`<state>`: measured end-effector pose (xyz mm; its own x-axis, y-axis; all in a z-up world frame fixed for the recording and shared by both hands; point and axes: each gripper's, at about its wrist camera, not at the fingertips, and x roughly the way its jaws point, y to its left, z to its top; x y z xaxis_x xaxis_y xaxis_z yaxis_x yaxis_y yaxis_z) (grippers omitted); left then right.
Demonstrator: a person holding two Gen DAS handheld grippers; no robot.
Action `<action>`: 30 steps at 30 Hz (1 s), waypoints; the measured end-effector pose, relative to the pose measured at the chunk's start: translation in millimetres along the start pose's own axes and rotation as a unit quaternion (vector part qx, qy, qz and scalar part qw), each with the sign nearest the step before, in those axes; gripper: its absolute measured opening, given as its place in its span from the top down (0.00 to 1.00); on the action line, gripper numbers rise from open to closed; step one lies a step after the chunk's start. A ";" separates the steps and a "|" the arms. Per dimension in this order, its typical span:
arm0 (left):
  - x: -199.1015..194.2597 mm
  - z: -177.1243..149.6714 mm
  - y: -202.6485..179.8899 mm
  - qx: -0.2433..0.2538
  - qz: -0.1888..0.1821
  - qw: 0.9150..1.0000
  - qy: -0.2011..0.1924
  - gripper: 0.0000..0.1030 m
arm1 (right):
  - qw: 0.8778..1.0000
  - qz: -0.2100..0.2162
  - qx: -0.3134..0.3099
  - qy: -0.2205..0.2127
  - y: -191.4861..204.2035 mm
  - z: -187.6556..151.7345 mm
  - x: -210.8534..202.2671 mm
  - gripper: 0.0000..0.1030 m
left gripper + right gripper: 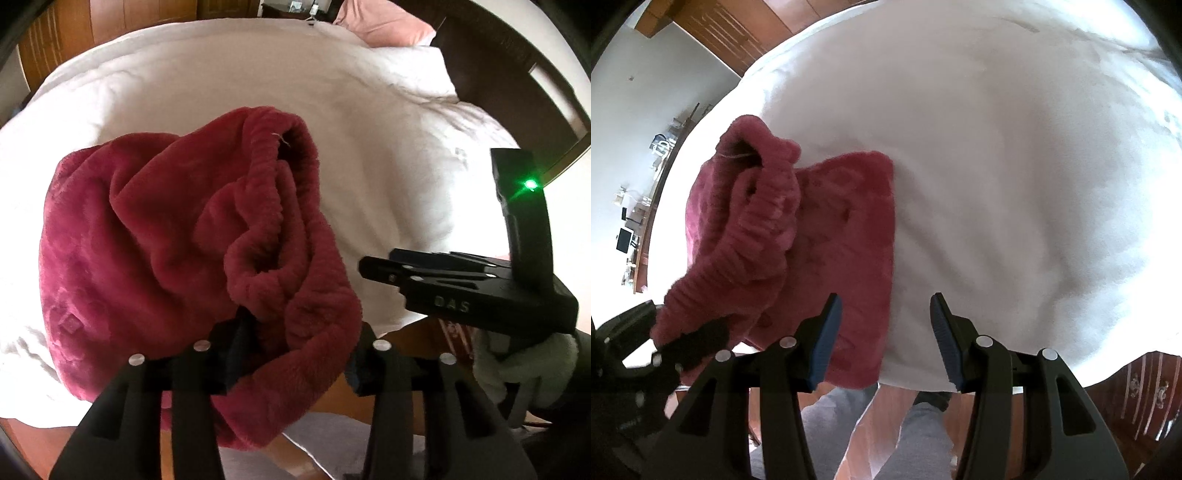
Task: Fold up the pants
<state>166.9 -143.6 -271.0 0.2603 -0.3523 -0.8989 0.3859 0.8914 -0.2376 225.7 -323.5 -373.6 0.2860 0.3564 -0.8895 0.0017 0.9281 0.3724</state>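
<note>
Plush crimson pants (pixel 159 240) lay bunched at the near edge of the white bed (pixel 369 129), a thick fold between the left gripper (pixel 295 350)'s part-open fingers while the right gripper (pixel 886 343) gaped empty; soft, floppy and bulky, they looked best gripped at the ribbed waistband (pixel 269 177).

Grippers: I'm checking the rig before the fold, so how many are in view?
2. The left gripper is at the near bed edge with the red pants between its fingers; the right gripper hangs empty beside it over the white bedding.
</note>
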 end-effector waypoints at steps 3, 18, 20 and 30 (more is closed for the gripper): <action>-6.8 -4.1 -1.2 0.000 -0.023 1.000 -0.001 0.45 | 1.000 0.009 -0.002 -0.005 7.8 2.9 -3.5 0.50; -33.5 -22.4 61.1 -0.091 -0.003 0.996 -0.014 0.42 | 0.997 0.077 0.011 0.006 42.6 8.3 -12.8 0.32; -34.9 -27.3 75.5 -0.109 0.013 0.994 -0.013 0.42 | 0.996 0.082 0.002 0.020 51.1 7.9 -3.3 0.28; -38.9 -44.3 114.1 -0.146 0.055 0.988 -0.009 0.42 | 0.997 0.020 -0.048 0.053 72.1 11.4 20.6 0.74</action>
<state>161.6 -15.7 -279.5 0.3028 -0.2514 -0.9193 0.0834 0.9679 -0.2372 242.7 -250.5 -362.1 0.1819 0.3973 -0.8995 -0.1011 0.9174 0.3848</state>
